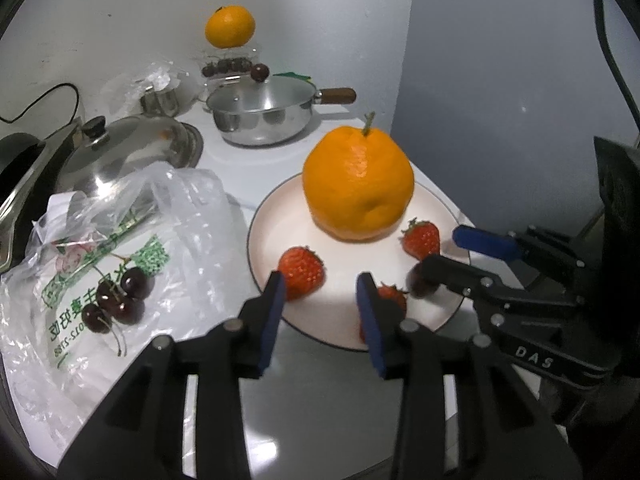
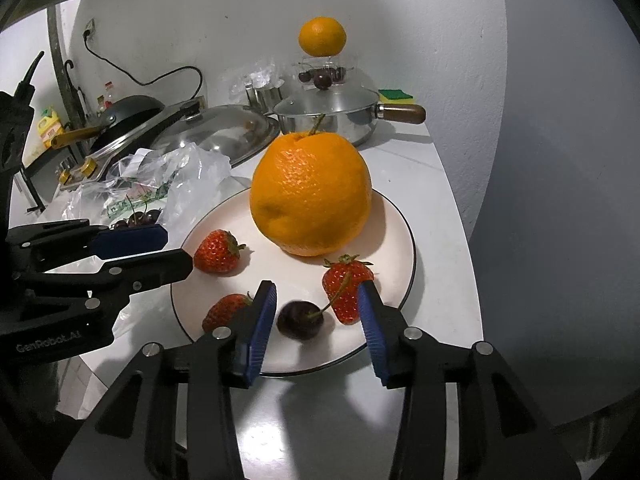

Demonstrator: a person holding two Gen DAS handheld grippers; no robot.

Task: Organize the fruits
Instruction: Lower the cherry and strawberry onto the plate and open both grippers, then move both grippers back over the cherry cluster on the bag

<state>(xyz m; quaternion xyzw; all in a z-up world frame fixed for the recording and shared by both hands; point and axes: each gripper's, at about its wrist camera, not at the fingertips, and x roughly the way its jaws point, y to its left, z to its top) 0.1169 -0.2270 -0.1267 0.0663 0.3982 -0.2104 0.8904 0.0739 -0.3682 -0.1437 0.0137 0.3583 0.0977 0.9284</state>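
A large orange (image 2: pixel 310 196) with a stem stands on a white plate (image 2: pixel 400 224). Three strawberries lie around it: one at the left (image 2: pixel 218 252), one at the front left (image 2: pixel 224 312), one at the right (image 2: pixel 346 288). A dark cherry (image 2: pixel 300 320) with a stem lies on the plate between the blue pads of my right gripper (image 2: pixel 316 316), which is open and does not press it. My left gripper (image 1: pixel 322 312) is open over the plate's near edge with nothing between its fingers; a strawberry (image 1: pixel 301 272) lies just beyond its left finger.
A crumpled plastic bag (image 1: pixel 180 216) with several cherries (image 1: pixel 120 300) lies left of the plate. Behind stand a steel pot (image 1: pixel 260 116) with a wooden handle, a big steel lid (image 1: pixel 132 144), and a second orange (image 1: pixel 230 26) on a clear box. The table ends right of the plate.
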